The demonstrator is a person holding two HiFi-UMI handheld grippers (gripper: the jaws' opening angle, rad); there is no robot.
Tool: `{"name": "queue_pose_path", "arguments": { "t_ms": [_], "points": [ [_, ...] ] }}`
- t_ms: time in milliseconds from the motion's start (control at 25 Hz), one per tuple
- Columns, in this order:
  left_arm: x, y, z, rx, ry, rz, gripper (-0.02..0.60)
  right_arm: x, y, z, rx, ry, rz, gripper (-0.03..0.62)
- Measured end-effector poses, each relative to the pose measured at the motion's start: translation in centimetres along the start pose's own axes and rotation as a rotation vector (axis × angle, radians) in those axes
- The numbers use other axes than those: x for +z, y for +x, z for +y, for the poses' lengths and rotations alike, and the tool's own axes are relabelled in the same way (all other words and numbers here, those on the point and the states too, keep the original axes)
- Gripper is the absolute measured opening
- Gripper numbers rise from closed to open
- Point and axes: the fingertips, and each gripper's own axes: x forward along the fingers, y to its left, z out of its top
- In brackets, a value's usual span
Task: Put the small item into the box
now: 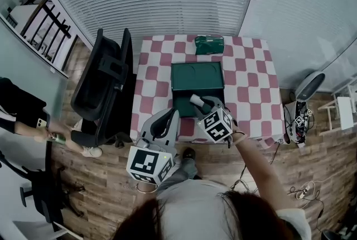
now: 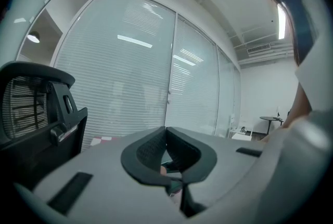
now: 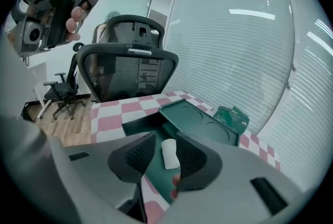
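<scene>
A small white item lies inside the dark green box, on the red and white checked table. It shows in the gap between my right gripper's jaws. My right gripper hangs over the box, open: the item sits close to the right pad, with green floor showing on its other side. In the head view the item sits at the tips of the right gripper, above the box. The box's lid lies open beyond it. My left gripper is shut and empty at the table's near edge.
A green packet lies at the table's far edge. A black office chair stands against the table's left side. A person sits at the far left. A fan and cables are on the floor to the right.
</scene>
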Motion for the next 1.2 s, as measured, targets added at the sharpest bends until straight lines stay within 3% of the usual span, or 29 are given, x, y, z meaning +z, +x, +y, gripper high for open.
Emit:
{"name": "queue_pose_path", "arguments": {
  "t_ms": [360, 1200],
  "points": [
    [0.5, -1.5, -1.6, -0.009, 0.016, -0.018, 0.009, 0.9, -3.5, 0.5, -0.053, 0.041, -0.061, 0.092],
    [0.8, -6.4, -6.3, 0.003, 0.044, -0.045, 0.009, 2.6, -11.9, 3.5, -0.123, 0.137, -0.227, 0.040]
  ]
}}
